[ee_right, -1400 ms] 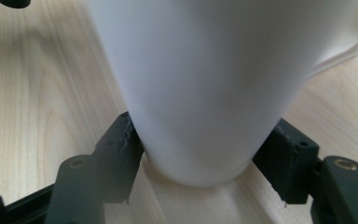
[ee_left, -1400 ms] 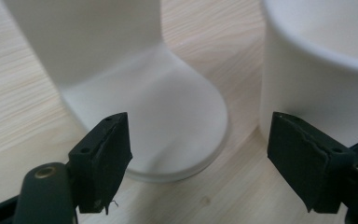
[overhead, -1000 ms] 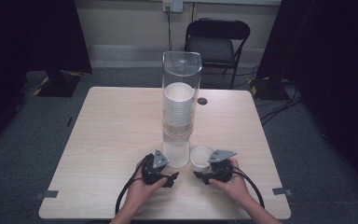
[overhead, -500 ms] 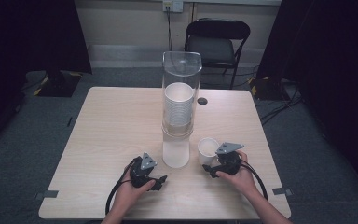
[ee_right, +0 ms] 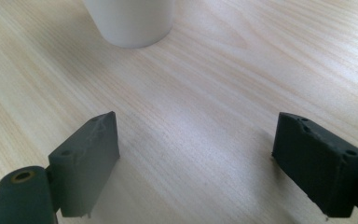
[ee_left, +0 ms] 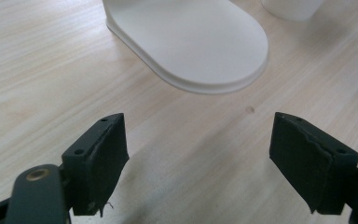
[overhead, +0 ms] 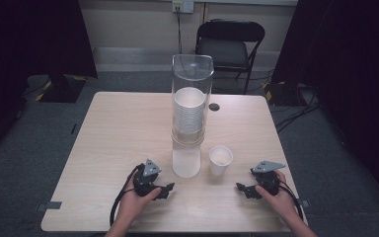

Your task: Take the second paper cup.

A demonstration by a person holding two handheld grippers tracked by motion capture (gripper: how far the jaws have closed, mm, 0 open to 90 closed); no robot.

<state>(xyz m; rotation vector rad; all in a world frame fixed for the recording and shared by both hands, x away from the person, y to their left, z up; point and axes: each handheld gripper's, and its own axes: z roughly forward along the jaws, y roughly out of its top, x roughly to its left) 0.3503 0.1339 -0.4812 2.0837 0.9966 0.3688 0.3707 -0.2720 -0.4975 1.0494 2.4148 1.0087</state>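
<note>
While both grippers rest low on the table, nothing is held in either. At the middle of the table a tall clear cup dispenser is seen upright, loaded with a stack of white cups above a white base. Its weight is judged to be the greatest on the table; the clear tube is likely stiff and smooth, so it is better left unhandled.

Just to the right of the base, apart from it, a single paper cup stands upright, mouth up; whether anything is in it cannot be told. It is judged very light, thin-walled and easily crushed or tipped. Hold should be taken across the side wall near the middle, with a soft squeeze, as the rim would deform and the smooth wall may slip.

The left gripper is seen with jaws spread wide, empty, pointed at the dispenser base. The right gripper is likewise wide open and empty, with the cup ahead of its jaws, near but untouched.
</note>
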